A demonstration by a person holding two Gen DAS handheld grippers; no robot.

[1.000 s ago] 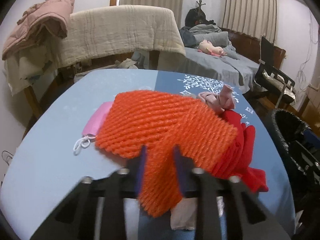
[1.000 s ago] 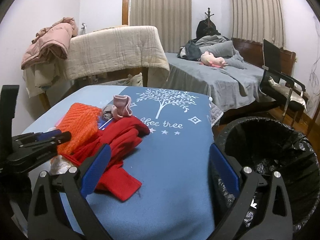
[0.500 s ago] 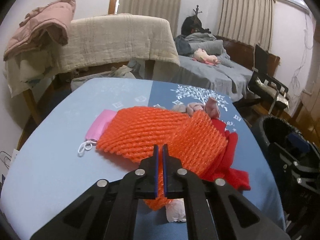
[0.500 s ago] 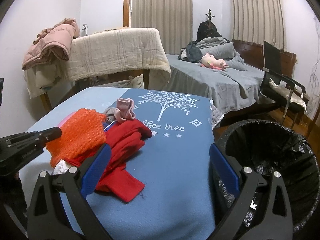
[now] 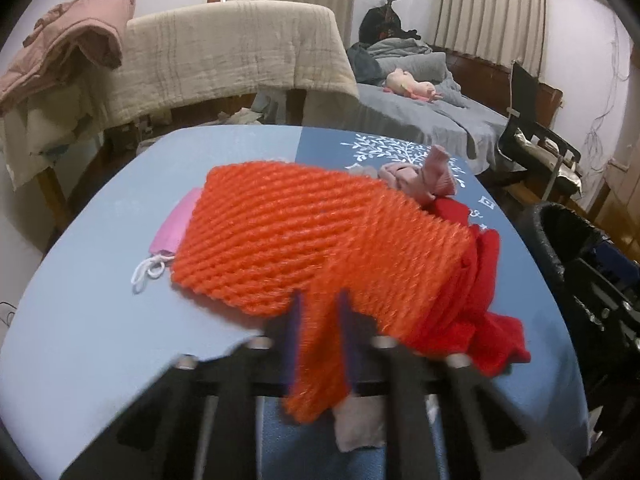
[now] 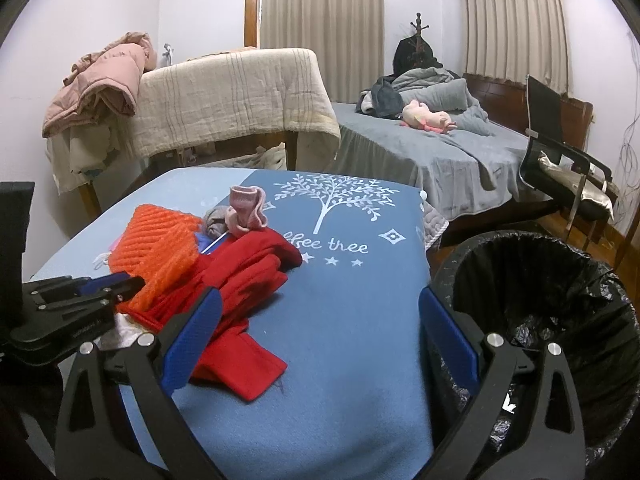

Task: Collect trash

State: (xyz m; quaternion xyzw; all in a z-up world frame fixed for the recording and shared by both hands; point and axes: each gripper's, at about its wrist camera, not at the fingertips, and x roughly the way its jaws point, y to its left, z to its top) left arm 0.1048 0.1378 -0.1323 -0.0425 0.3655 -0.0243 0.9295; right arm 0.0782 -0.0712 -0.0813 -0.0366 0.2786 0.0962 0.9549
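An orange foam net (image 5: 304, 240) lies over red cloth (image 5: 480, 312) on the blue table (image 5: 100, 320). My left gripper (image 5: 320, 328) has its fingers either side of the net's near flap, a gap between them, motion-blurred. It shows in the right wrist view (image 6: 116, 284) at the net (image 6: 160, 252). A pink face mask (image 5: 176, 224) peeks out left of the net. My right gripper (image 6: 320, 332) is open and empty above the table's near right part. A black-lined trash bin (image 6: 540, 300) stands right of the table.
Pink and grey socks (image 6: 244, 212) lie behind the red cloth (image 6: 248, 276). A crumpled white tissue (image 5: 360, 420) lies under the net's near edge. A bed (image 6: 440, 148), a chair (image 6: 560, 152) and a draped blanket (image 6: 224, 92) stand behind the table.
My left gripper was shut on the net's flap half a second ago; now its fingers stand apart around it. The net sits lower and closer. The right gripper has barely moved.
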